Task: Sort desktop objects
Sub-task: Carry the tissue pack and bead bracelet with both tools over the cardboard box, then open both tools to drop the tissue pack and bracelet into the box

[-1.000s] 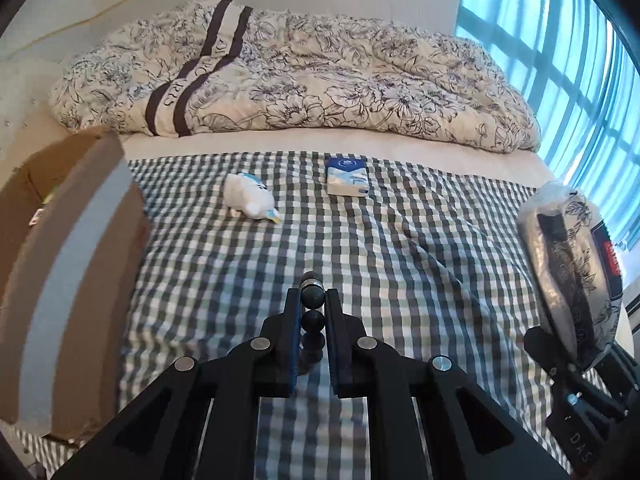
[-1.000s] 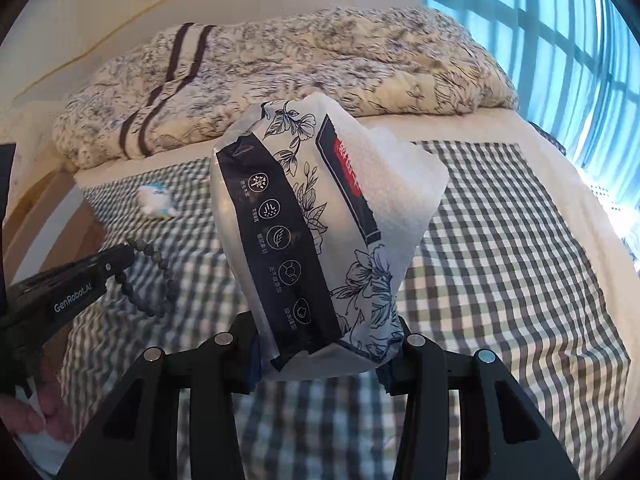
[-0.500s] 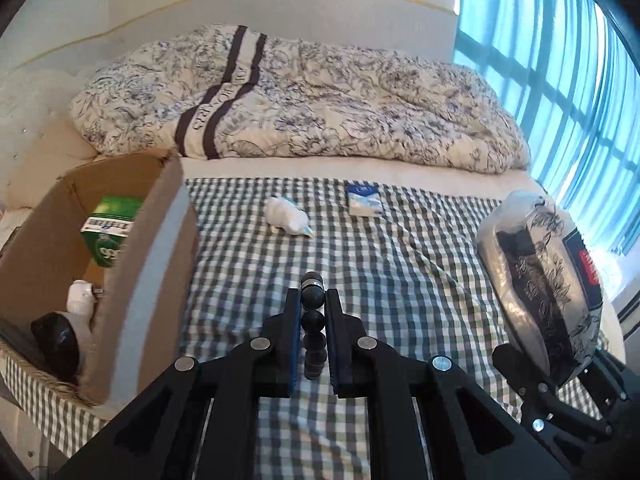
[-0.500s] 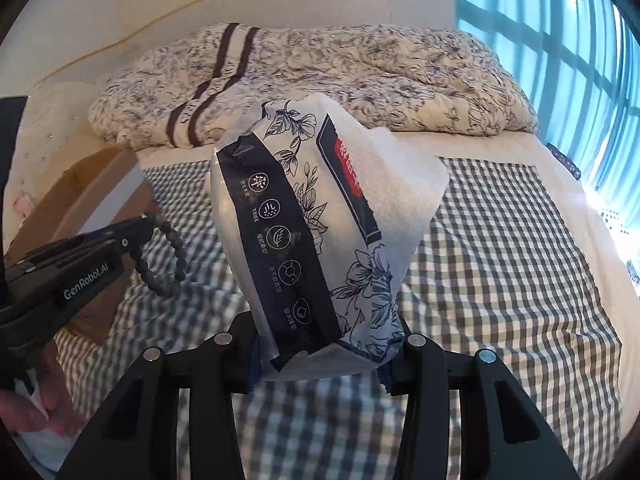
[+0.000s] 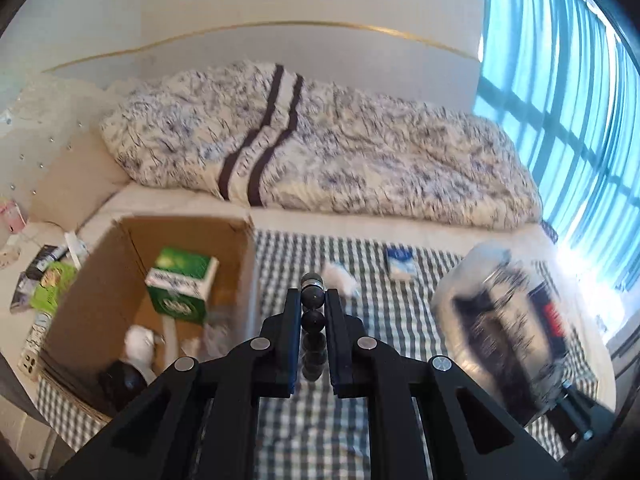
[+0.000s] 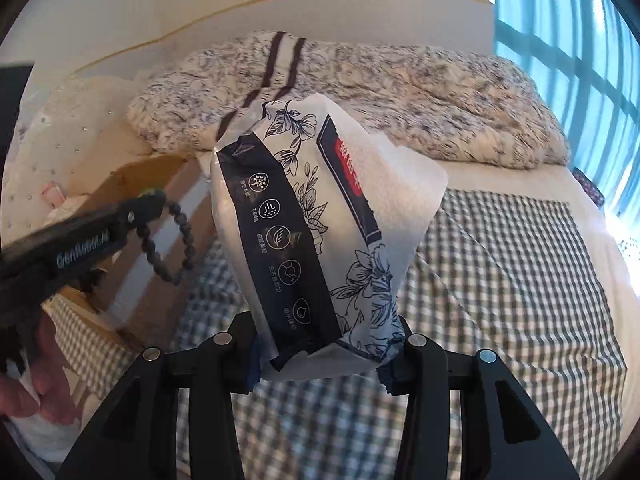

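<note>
My left gripper (image 5: 313, 300) is shut on a dark bead bracelet (image 5: 313, 322), lifted above the checked cloth just right of an open cardboard box (image 5: 132, 280). From the right wrist view the bracelet (image 6: 180, 240) hangs as a loop from the left gripper (image 6: 154, 200). My right gripper (image 6: 324, 356) is shut on a floral-printed tissue pack (image 6: 316, 232), held up in the air; the same pack (image 5: 508, 332) shows at the right of the left wrist view. A small white object (image 5: 340, 278) and a blue-white packet (image 5: 399, 264) lie on the cloth.
The box holds a green carton (image 5: 182, 284), a white item (image 5: 138, 342) and a dark round thing (image 5: 124, 380). A floral duvet (image 5: 320, 152) lies behind. Clutter covers a side surface (image 5: 44, 280) at the left. A window (image 5: 568, 100) is on the right.
Both grippers have risen and swung left with their loads. The open box has come fully into the left wrist view, and the far objects on the cloth look smaller.
</note>
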`<act>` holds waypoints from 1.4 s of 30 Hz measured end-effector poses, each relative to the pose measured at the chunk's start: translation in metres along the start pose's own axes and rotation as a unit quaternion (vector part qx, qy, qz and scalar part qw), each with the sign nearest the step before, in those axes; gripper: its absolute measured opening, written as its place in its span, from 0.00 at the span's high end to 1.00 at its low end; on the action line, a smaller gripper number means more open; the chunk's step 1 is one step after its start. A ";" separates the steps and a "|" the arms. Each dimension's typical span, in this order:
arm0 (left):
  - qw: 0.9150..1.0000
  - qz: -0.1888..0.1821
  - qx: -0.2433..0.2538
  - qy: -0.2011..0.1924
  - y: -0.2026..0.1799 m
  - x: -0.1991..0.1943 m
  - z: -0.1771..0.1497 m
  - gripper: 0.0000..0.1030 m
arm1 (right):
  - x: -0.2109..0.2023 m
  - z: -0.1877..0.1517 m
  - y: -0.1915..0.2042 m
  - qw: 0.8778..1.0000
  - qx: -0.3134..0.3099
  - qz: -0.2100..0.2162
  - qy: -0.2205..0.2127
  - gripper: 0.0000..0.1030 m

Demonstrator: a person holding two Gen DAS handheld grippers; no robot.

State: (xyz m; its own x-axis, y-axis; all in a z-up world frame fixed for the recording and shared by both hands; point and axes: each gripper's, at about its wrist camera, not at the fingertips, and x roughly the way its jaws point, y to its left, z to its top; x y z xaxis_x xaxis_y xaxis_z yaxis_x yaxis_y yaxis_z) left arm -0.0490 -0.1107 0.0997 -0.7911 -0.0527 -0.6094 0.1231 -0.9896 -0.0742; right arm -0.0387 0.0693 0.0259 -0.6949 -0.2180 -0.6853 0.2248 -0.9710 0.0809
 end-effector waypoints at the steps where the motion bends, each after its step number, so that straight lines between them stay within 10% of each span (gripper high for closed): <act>1: 1.000 0.000 -0.002 -0.006 0.006 -0.004 0.006 0.89 | 0.000 0.003 0.008 1.000 -0.005 0.005 -0.002 0.58; 23: 0.992 0.078 -0.102 0.008 0.157 0.003 0.002 0.89 | 0.034 0.061 0.171 0.988 -0.104 0.114 0.006 0.58; 42: 0.985 0.077 -0.142 0.064 0.200 0.054 -0.030 0.89 | 0.092 0.057 0.225 0.982 -0.156 0.089 0.062 0.57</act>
State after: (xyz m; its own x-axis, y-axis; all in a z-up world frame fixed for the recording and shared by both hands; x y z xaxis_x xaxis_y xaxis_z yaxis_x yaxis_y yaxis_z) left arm -0.0497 -0.3075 0.0284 -0.6697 -0.1644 -0.7242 0.4132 -0.8928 -0.1794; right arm -0.0911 -0.1745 0.0221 -0.5417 -0.3490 -0.7647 0.5462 -0.8376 -0.0047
